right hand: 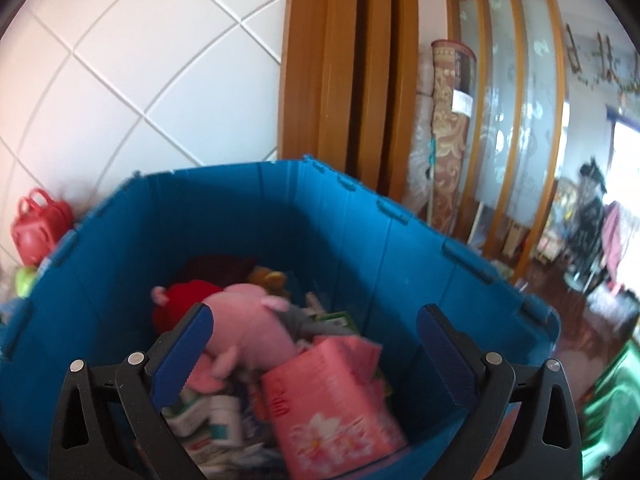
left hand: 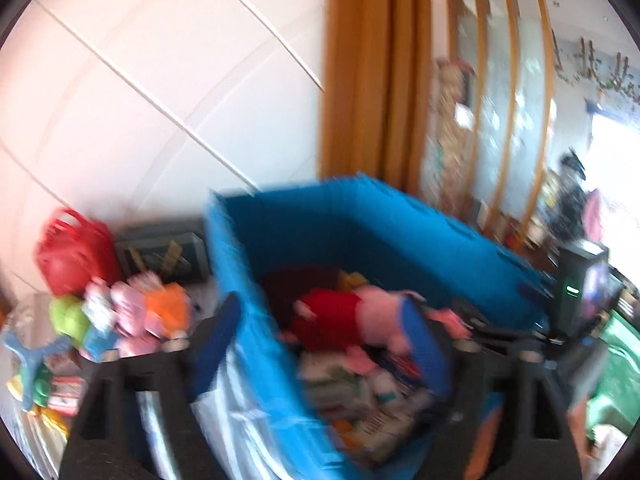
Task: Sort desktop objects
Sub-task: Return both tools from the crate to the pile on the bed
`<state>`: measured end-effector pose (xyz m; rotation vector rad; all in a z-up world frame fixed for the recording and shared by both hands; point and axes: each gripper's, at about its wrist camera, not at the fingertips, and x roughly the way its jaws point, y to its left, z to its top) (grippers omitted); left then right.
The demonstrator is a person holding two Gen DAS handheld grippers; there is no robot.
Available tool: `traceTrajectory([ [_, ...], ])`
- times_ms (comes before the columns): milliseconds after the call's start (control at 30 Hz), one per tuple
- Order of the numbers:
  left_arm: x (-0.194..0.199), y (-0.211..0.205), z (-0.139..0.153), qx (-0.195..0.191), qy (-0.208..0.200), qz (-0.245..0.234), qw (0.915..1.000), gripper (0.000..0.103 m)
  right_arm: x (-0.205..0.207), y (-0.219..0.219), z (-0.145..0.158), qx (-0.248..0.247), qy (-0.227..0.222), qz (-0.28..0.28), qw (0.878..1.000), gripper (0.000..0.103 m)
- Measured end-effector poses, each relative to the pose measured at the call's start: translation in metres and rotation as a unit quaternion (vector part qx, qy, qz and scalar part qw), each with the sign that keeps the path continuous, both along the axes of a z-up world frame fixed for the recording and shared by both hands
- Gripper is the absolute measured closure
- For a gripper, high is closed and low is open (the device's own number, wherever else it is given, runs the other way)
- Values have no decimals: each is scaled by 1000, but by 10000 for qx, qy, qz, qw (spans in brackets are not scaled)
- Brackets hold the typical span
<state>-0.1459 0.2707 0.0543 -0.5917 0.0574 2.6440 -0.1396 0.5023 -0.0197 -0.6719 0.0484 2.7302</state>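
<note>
A blue plastic bin (right hand: 340, 232) holds a pink and red pig plush (right hand: 244, 320), a pink tissue pack (right hand: 332, 400) and several small boxes. My right gripper (right hand: 316, 332) is open above the bin, with the tissue pack lying loose below its jaws. The left wrist view is blurred: my left gripper (left hand: 324, 320) is open and empty, straddling the bin's (left hand: 360, 216) near corner, with the pig plush (left hand: 352, 316) beyond it. A heap of toys (left hand: 132, 312) lies on the table left of the bin.
A red handbag (left hand: 76, 252) stands by the tiled wall, also in the right wrist view (right hand: 38, 224). A blue cross-shaped toy (left hand: 32, 360) lies at the far left. A wooden door frame (right hand: 348, 72) and a rolled rug (right hand: 448, 120) stand behind the bin.
</note>
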Motion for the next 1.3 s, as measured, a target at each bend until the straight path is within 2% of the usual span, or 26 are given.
traceTrajectory([
  [33, 1, -13, 0, 62, 142, 192, 9997, 0, 8, -7, 7, -63, 123, 54, 9999, 0],
  [67, 0, -27, 0, 128, 202, 350, 9991, 0, 14, -12, 12, -69, 211, 72, 9997, 0],
  [167, -13, -69, -8, 165, -33, 539, 9984, 0, 33, -38, 41, -82, 617, 267, 9977, 0],
  [300, -26, -121, -19, -11, -132, 982, 9951, 0, 50, -87, 80, -100, 993, 812, 9917, 0],
  [433, -41, -180, -31, -126, -446, 1226, 9914, 0, 38, -165, 101, 24, 792, 1526, 9851, 0],
  [533, -54, -230, -43, -204, -659, 1462, 9868, 0, 26, -219, 105, -46, 753, 2182, 9730, 0],
  [600, -67, -264, -54, -304, -866, 1718, 9808, 0, 12, -247, 103, -112, 659, 2373, 9691, 0],
  [667, -82, -302, -67, -354, -1125, 2052, 9716, 0, -10, -276, 99, -277, 511, 2627, 9631, 0],
  [767, -100, -349, -83, -310, -1516, 2274, 9614, 0, -47, -312, 88, -555, 224, 2859, 9564, 0],
  [900, -131, -388, -96, -433, -1803, 2417, 9525, 0, -107, -348, 62, -670, -253, 2940, 9531, 0],
  [1067, -183, -406, -114, -478, -2095, 2329, 9485, 0, -192, -370, 10, -612, -1080, 2708, 9546, 0],
  [1200, -232, -401, -131, -491, -2193, 2280, 9474, 0, -249, -368, -25, -538, -1359, 2412, 9594, 0],
  [1300, -265, -382, -145, -418, -2144, 2118, 9526, 0, -292, -357, -52, -583, -1521, 2212, 9615, 0],
])
